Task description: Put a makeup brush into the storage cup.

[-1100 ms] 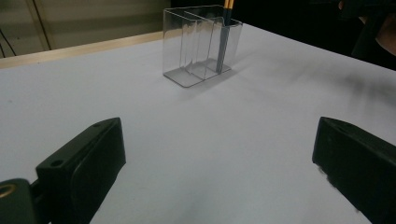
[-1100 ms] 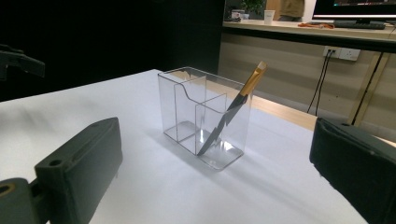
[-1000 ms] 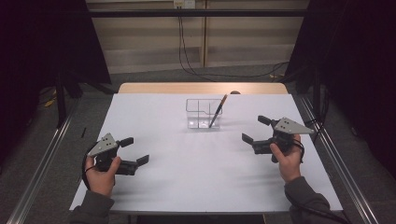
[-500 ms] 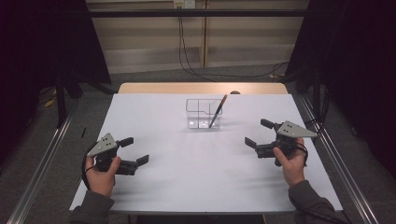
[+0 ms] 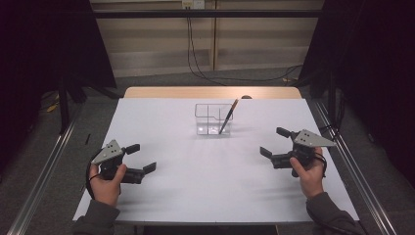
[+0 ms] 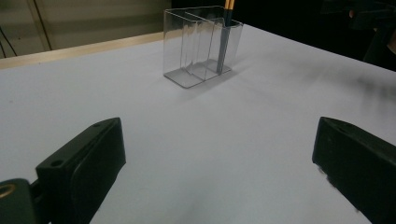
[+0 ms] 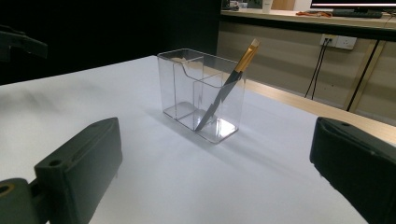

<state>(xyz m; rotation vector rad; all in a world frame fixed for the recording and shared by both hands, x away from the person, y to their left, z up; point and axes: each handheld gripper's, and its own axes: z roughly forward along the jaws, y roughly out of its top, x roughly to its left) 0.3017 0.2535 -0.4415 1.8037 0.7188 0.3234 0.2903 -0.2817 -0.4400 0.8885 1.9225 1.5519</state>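
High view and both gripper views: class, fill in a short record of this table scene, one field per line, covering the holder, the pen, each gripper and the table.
holder: clear plastic holder with compartments, upright at the far middle of the table
pen: dark pen with a gold top, leaning in an end compartment
left gripper: left gripper open, holding nothing, near the front left
right gripper: right gripper open, holding nothing, at the right side
table: white table, wooden strip along its far edge

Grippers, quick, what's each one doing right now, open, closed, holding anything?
Left gripper: open, holding nothing, low over the white table.
Right gripper: open, holding nothing, apart from the clear holder with the pen.
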